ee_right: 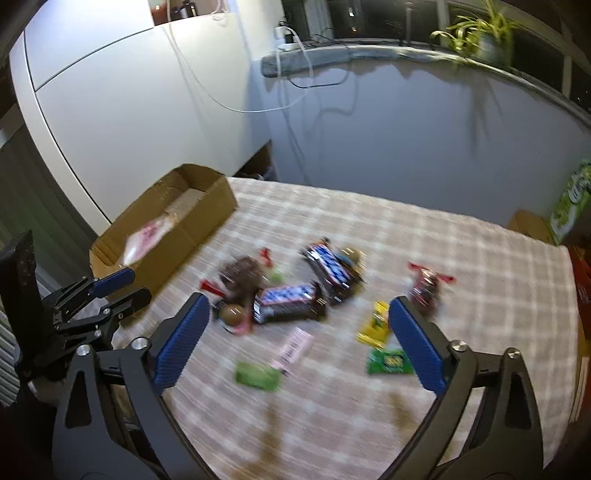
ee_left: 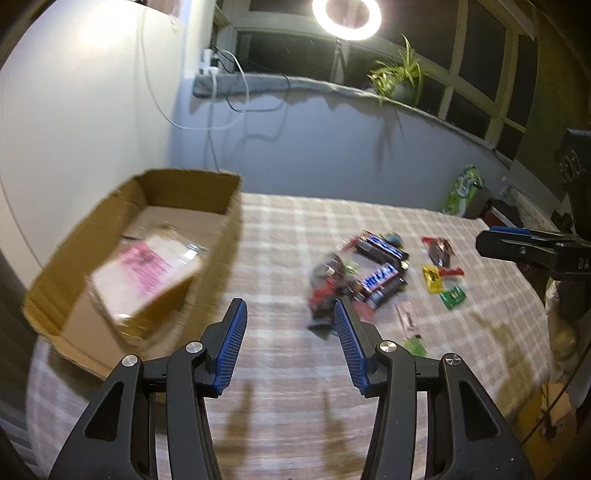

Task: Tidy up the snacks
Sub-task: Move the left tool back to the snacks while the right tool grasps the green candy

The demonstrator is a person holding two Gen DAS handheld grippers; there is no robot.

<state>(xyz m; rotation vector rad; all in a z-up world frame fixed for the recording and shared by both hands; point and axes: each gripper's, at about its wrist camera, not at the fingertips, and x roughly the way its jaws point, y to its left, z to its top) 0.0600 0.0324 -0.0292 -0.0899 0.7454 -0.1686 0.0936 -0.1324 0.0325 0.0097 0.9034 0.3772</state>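
Note:
A pile of wrapped snacks [ee_left: 373, 277] lies mid-table on the checked cloth [ee_left: 288, 369]; it also shows in the right wrist view [ee_right: 288, 291]. Two blue-and-white candy bars [ee_right: 284, 302] lie on top, with small yellow [ee_right: 375, 325] and green [ee_right: 389, 362] packets nearby. An open cardboard box [ee_left: 221, 236] at the left holds a pink-and-white packet [ee_left: 144, 273]; the box shows in the right wrist view too [ee_right: 177, 236]. My left gripper [ee_left: 290, 325] is open and empty above the cloth between box and pile. My right gripper [ee_right: 297, 328] is open and empty above the snacks.
A green bag [ee_left: 463, 192] stands at the table's far right edge. A grey wall and a sill with a potted plant [ee_left: 399, 79] lie behind the table. A ring light [ee_left: 345, 16] glares above. White cabinet panels [ee_right: 129, 92] stand at the left.

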